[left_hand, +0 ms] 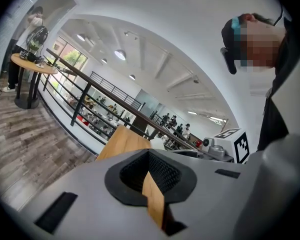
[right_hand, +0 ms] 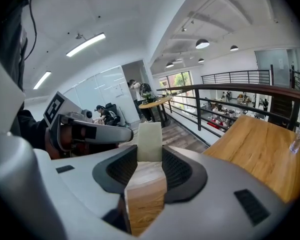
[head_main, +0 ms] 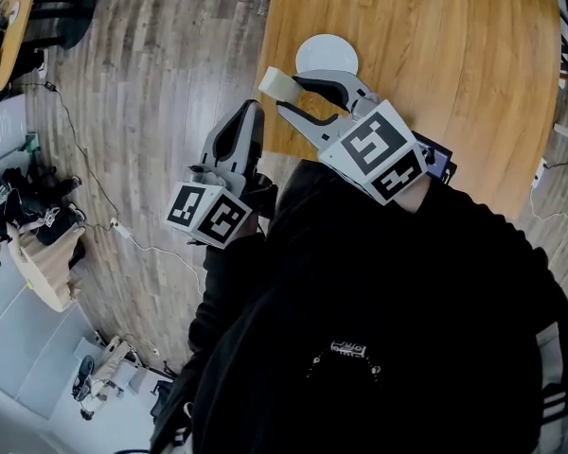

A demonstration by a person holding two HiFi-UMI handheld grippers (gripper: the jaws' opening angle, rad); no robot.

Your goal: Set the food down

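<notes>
In the head view, the left tongs [head_main: 254, 112] are held clenched and empty, pointed slightly downward over the plank floor [head_main: 142, 112], just beside the wooden desk [head_main: 454, 83]. The right tongs [head_main: 286, 93] are clamped on the food [head_main: 276, 82], a pale slab held at the desk's edge. A white plate [head_main: 327, 53] lies just beyond their tips.

In the left gripper view, the left tongs [left_hand: 149, 156] are seen pressed together, with the desk [left_hand: 122, 141] ahead and a railing [left_hand: 90, 86] beyond.

In the right gripper view, the food [right_hand: 150, 136] is pinched upright in the right tongs [right_hand: 150, 156]. The desk [right_hand: 260, 149] is seen to their right.
</notes>
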